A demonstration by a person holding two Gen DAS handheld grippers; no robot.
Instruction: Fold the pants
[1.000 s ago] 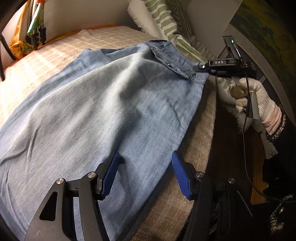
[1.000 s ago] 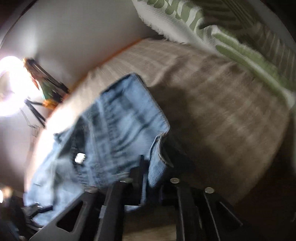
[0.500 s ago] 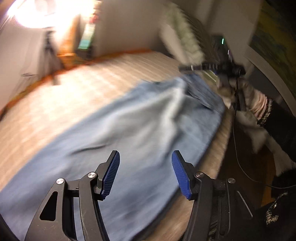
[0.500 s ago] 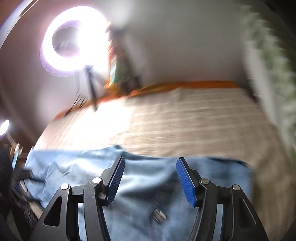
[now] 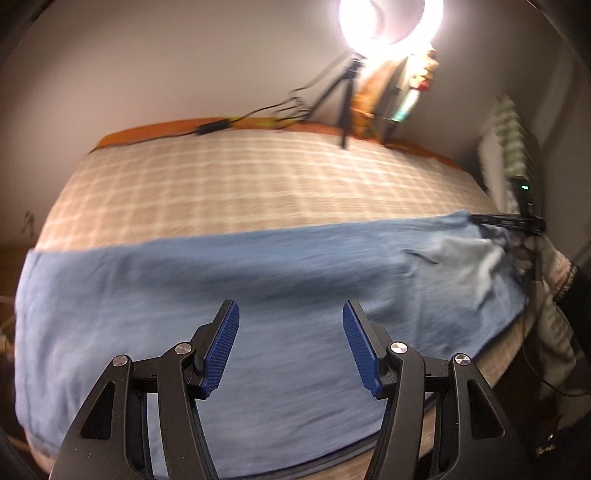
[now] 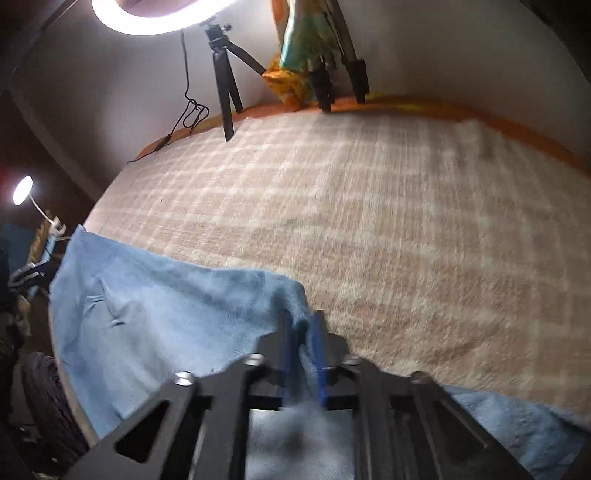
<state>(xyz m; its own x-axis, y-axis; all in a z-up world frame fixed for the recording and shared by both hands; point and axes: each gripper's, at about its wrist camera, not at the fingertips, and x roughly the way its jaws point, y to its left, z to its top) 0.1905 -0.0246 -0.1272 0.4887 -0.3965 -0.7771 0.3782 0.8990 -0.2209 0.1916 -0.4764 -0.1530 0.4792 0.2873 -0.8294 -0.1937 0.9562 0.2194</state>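
Light blue denim pants lie spread along the near edge of a bed with a beige checked cover. My left gripper is open and empty, hovering over the middle of the pants. My right gripper is shut on a raised edge of the pants. It also shows in the left wrist view at the far right end of the pants, held by a gloved hand.
A ring light on a tripod and a second tripod stand at the bed's far edge, with a cable along it. A striped pillow leans at the right. A small lamp glows at the left.
Both grippers swung round to face across the bed. My right gripper was open half a second ago and is now shut on the pants' edge. My left gripper stayed open.
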